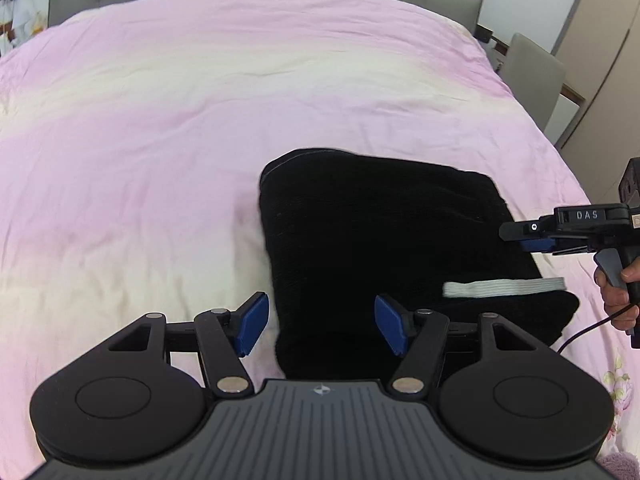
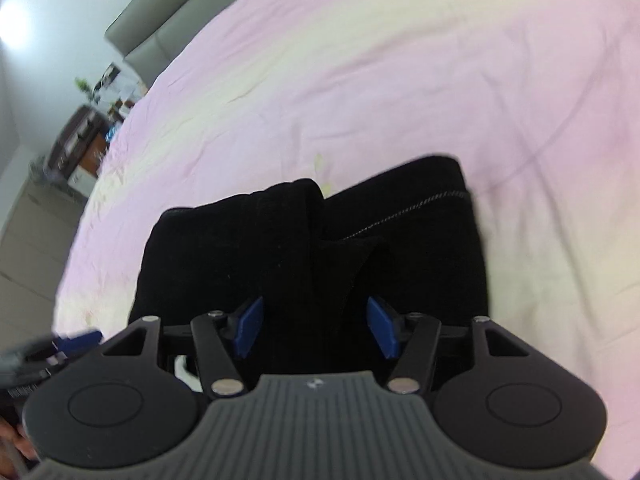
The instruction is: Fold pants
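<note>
Clearly, with both claws released, left gripper [image 1: 322,326] and right gripper [image 2: 316,328], the folded black knit pants [image 1: 380,240] could be unsettled if snagged by a pad.

The folded black pants [image 1: 380,248] lie on the pink bed [image 1: 200,120]. The left gripper [image 1: 322,326] hangs spread above their near edge; the right gripper [image 1: 532,238] hovers beside them.

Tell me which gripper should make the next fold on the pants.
Probably the right gripper: it sits open directly over the black pants, cloth showing between its pads. The left gripper is open at the bundle's edge, one pad over the pink sheet.
</note>
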The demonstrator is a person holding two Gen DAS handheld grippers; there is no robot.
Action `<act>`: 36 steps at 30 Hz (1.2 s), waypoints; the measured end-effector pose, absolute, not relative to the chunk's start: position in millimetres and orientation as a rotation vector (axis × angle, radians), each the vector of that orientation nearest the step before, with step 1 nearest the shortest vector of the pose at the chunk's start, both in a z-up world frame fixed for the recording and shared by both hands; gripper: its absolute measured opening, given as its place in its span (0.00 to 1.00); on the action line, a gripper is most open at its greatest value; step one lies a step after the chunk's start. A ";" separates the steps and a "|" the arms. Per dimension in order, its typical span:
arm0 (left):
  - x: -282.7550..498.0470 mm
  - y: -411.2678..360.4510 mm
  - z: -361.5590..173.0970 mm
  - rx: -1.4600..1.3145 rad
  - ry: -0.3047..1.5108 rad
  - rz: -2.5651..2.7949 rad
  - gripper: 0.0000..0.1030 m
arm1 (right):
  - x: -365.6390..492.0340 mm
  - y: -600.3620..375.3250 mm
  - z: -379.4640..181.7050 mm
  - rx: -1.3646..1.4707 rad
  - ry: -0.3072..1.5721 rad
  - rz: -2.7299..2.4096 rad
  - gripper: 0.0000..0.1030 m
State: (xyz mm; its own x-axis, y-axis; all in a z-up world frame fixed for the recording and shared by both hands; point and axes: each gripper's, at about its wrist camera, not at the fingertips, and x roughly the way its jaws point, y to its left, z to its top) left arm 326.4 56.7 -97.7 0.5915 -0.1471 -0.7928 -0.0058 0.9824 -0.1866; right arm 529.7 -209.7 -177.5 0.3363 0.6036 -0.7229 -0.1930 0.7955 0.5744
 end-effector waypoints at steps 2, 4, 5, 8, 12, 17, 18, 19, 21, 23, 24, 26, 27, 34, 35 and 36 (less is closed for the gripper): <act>326.3 63.8 -103.8 -0.192 0.942 -0.077 0.70 | 536.3 -209.7 -188.1 0.512 1.127 0.540 0.58; 327.4 67.6 -107.9 -0.203 0.950 -0.078 0.70 | 540.2 -212.5 -197.0 0.598 1.124 0.530 0.55; 326.6 68.6 -108.9 -0.205 0.950 -0.078 0.70 | 539.9 -212.0 -197.9 0.620 1.120 0.543 0.37; 321.5 71.7 -109.2 -0.212 0.941 -0.074 0.70 | 528.2 -196.1 -172.9 0.438 1.070 0.559 0.23; 318.6 73.1 -107.1 -0.224 0.929 -0.058 0.70 | 506.4 -185.7 -115.3 0.279 0.942 0.582 0.17; 316.5 68.0 -97.6 -0.230 0.908 -0.079 0.70 | 488.3 -193.5 -46.1 0.127 0.807 0.585 0.15; 316.9 66.0 -96.8 -0.230 0.907 -0.086 0.70 | 492.0 -200.5 -45.7 0.123 0.828 0.569 0.15; 318.4 63.5 -97.0 -0.230 0.910 -0.091 0.70 | 496.6 -205.9 -53.2 0.126 0.866 0.547 0.16; 322.5 57.3 -97.5 -0.224 0.907 -0.091 0.70 | 506.7 -218.3 -87.4 0.150 0.973 0.474 0.17; 329.2 51.1 -96.8 -0.219 0.894 -0.080 0.69 | 512.0 -227.3 -124.5 0.152 1.022 0.410 0.20; 332.3 49.0 -96.7 -0.220 0.890 -0.083 0.69 | 513.4 -232.5 -142.1 0.170 1.024 0.387 0.22; 338.4 44.1 -96.0 -0.205 0.894 -0.091 0.69 | 517.0 -241.1 -159.5 0.210 1.017 0.382 0.26; 341.3 42.0 -95.4 -0.190 0.893 -0.090 0.69 | 518.0 -244.1 -161.8 0.239 1.016 0.378 0.30; 368.3 37.8 -87.8 -0.125 0.870 -0.067 0.52 | 507.3 -230.1 -106.3 0.005 0.924 0.414 0.37; 371.4 36.5 -88.0 -0.128 0.864 -0.072 0.51 | 504.1 -226.7 -98.7 -0.011 0.902 0.430 0.37; 375.9 34.8 -87.9 -0.131 0.863 -0.080 0.49 | 502.2 -221.6 -92.1 -0.024 0.882 0.457 0.37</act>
